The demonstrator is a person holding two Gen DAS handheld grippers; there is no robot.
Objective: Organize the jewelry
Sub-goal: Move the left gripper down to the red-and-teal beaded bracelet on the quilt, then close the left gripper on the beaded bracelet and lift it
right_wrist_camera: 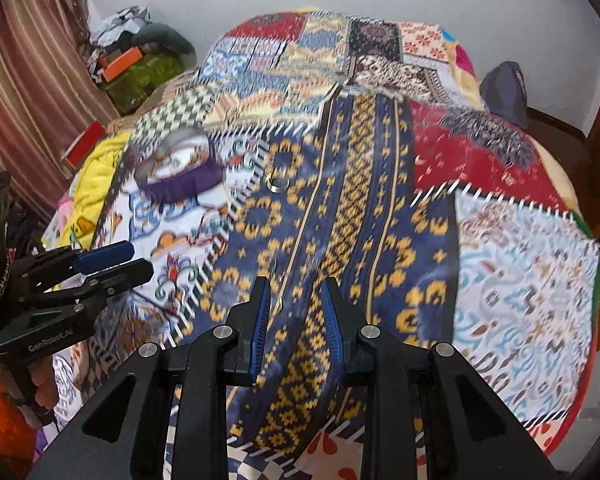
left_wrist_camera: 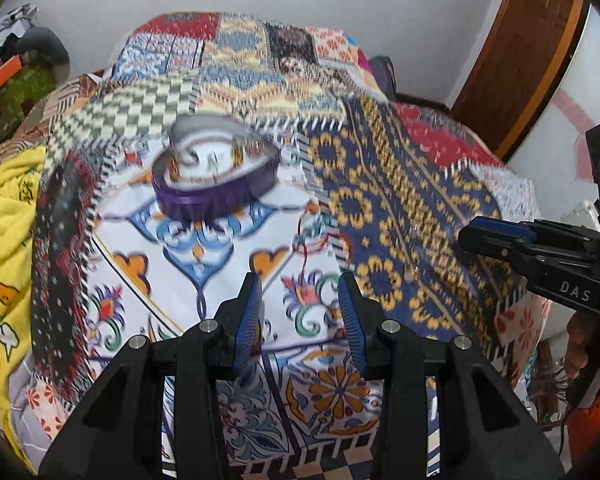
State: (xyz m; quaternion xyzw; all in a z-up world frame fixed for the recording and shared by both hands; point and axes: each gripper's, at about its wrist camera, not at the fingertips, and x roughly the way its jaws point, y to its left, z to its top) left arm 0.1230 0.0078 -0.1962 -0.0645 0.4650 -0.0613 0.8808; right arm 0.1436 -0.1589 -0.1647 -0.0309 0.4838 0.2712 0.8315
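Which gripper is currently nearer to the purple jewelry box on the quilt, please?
Left. The left gripper points straight at the purple jewelry box ahead, jaws empty. The right gripper hangs farther off over the blue and yellow patch, box up to its left.

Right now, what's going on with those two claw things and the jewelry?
Left gripper open, empty. Right gripper open, empty. Ring on quilt, beside purple box. Nothing blocking.

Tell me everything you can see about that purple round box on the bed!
The purple box is a low, round, open container with a dark purple side wall and a pale grey rim. Its inside looks white with small blurry shapes, too smeared to identify. It sits upright on the white floral patch of the patchwork quilt. Nothing else touches it; both hand-held grippers are well short of it.
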